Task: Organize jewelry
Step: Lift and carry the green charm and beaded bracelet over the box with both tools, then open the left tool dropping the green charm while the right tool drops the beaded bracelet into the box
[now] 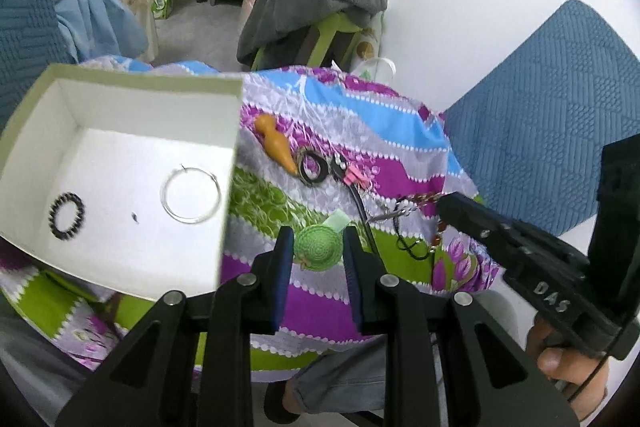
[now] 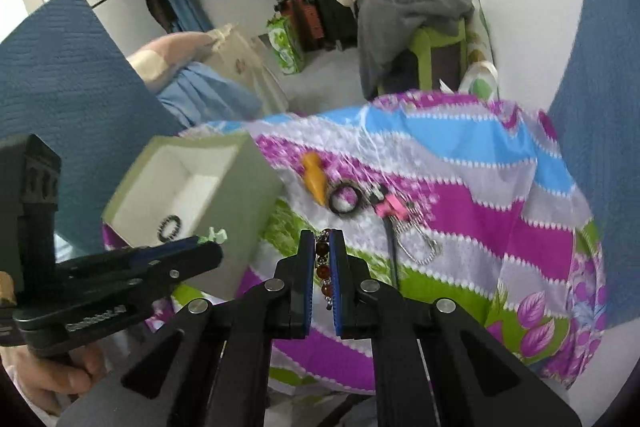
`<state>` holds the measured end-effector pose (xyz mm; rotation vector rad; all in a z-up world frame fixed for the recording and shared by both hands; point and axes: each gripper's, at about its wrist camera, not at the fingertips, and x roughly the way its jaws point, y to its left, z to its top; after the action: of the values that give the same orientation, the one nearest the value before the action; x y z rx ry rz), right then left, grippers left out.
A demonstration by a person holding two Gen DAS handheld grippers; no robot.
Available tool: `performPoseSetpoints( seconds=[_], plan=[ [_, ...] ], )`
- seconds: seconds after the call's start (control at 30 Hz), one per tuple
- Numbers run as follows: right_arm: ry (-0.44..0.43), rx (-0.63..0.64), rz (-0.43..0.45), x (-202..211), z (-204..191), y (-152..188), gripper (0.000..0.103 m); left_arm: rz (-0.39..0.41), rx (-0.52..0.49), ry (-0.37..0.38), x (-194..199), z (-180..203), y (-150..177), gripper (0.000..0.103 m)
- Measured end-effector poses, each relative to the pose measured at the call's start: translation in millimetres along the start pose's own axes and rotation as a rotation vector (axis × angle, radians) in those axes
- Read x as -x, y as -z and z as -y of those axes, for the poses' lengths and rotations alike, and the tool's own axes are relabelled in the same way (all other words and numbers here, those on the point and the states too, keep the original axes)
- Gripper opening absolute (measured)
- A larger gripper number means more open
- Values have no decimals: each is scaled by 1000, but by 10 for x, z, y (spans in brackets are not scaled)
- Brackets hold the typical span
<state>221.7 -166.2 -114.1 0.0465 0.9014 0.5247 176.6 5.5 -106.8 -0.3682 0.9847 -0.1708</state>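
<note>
A: Left side first. Box (image 1: 120, 131), open top, white inside, sits on the striped cloth (image 1: 320, 291). Contents?

B: Three things on its floor. Black bead ring (image 1: 67, 215) near the left wall, a small dark speck at centre, clear hoop (image 1: 191, 195) toward the right wall. Ring and hoop lie flat, well apart. The right wrist view shows only the bead ring (image 2: 169, 228) inside; the rest of the floor is hidden by the wall.

A: Left gripper (image 1: 318, 247)?

B: Narrowed onto the green hat charm (image 1: 318, 247), one finger against each side of it. The charm is outside the box, just right of its right wall, low over the cloth.

A: Loose pieces on the cloth, moving right?

B: Orange pendant (image 1: 277, 143), then a dark ring (image 1: 312, 165) touching its tip, then a pink clip (image 1: 356, 177) with a black cord running toward the camera. Silver chain (image 2: 420, 247) beside the cord.

A: Right gripper (image 2: 323, 259)?

B: Nearly closed on an amber bead strand (image 2: 323, 271). The beads run lengthwise between the fingers, the lower end hanging free above the cloth. It is well right of the box.
</note>
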Motion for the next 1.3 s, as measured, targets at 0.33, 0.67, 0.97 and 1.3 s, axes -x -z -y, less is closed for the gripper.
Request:
performPoseSetpoints(
  seconds=[0.33, 0.67, 0.97, 1.3],
  plan=[
    [17, 86, 100, 408, -622, -568, 6, 93, -48, -29, 719, -221, -497, 25],
    [13, 114, 155, 456, -1240, -851, 6, 132, -94, -80, 1214, -618, -762, 25],
    [19, 64, 118, 20, -1473, -708, 6, 101, -109, -91, 1084, -1051, -702, 25],
    [39, 37, -35, -696, -1506, -190, 6, -9, -77, -83, 561, -1381, -388, 25]
  ],
)
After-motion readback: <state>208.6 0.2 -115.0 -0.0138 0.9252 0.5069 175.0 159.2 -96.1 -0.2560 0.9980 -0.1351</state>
